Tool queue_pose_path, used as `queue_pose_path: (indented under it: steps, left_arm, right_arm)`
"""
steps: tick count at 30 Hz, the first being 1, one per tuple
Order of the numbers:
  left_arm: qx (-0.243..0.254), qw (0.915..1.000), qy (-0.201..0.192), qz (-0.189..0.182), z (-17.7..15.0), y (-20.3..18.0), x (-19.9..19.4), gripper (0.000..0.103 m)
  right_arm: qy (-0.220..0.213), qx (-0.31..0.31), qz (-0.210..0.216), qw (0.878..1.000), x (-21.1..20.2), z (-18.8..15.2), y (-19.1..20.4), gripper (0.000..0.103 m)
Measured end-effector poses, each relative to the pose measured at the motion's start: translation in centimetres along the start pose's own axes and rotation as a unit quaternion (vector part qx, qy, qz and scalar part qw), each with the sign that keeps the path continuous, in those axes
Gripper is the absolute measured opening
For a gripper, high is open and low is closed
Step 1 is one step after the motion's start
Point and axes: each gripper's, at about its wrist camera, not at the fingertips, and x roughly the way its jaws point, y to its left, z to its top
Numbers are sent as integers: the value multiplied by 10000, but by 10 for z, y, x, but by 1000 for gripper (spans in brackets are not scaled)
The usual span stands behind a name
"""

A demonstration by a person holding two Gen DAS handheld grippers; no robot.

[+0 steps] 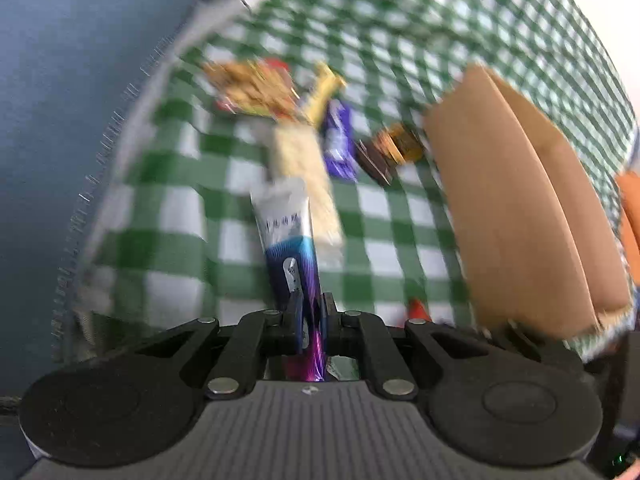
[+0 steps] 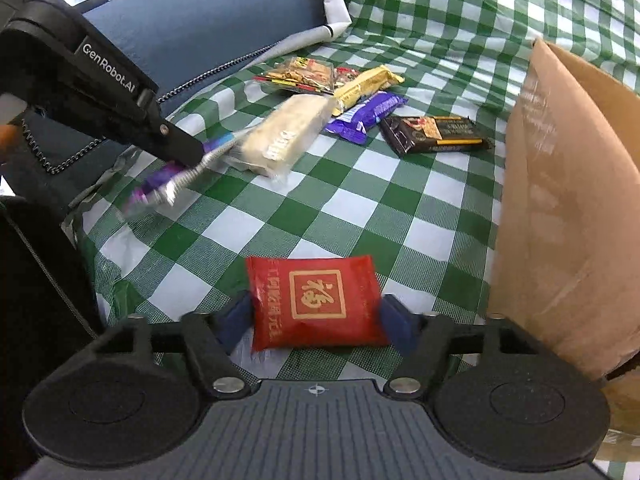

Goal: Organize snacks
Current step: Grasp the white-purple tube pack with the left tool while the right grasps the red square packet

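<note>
My left gripper (image 1: 310, 312) is shut on a long wrapper, blue and purple below and silver above (image 1: 286, 232), which sticks out forward over the green checked cloth (image 1: 168, 216). The right wrist view shows it from the side: the black left gripper (image 2: 188, 152) holds that wrapper (image 2: 168, 184) tilted above the cloth (image 2: 360, 208). A red packet with a gold square (image 2: 316, 302) lies flat on the cloth between the blue pads of my right gripper (image 2: 316, 320). The pads sit right at its two side edges, and the packet looks unsqueezed.
A brown paper bag (image 2: 560, 220) stands at the right. At the back lie a pale bar (image 2: 284, 136), a purple packet (image 2: 364, 114), a dark chocolate bar (image 2: 434, 134), a yellow bar (image 2: 366, 84) and a clear packet (image 2: 300, 74). A blue cushion (image 2: 200, 28) borders the left.
</note>
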Motion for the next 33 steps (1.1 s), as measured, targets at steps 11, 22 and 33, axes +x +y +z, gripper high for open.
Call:
queue_pose_path:
  steps: [11,22,33]
  left_arm:
    - [-386,9980,361,356,6,8,20,35]
    - [-347,9971,374,563,6,7,22,41]
    - [338,9946,433,877,4,-15,31,49]
  right_arm:
    - [-184,-95,-65,9998,-16,2,-2,58]
    - [85,254,7,9996,-4,-2,-8,72]
    - [47,114,-36,9999,-4,-2,-5,66]
